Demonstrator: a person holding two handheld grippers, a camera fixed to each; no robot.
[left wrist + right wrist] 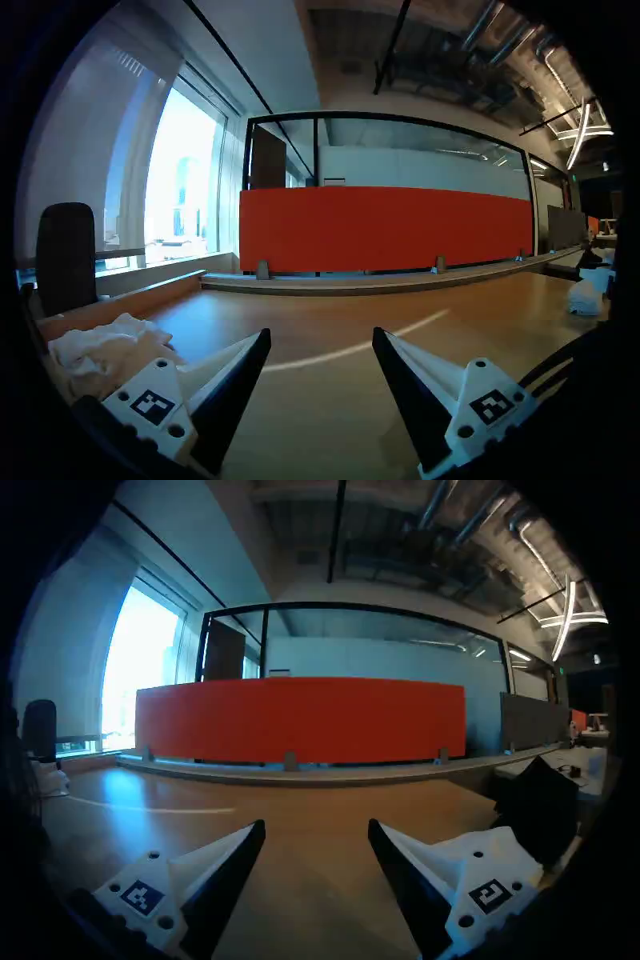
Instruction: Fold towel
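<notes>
Two sets of jaws spread wide, empty, left gripper (320, 331) and right gripper (315, 824) low over surface (344, 308), crumpled towel (102, 349) left of left jaws, red partition (384, 228) ahead

I can read no words, numbers or brand names anywhere. The closest to a label is the black-and-white square marker (152, 406) printed on each side of my left gripper (320, 330), and the same kind on my right gripper (316, 822): coded patterns, no letters. A small pale plate (278, 672) above the red partition (300, 720) is too small to read.
</notes>
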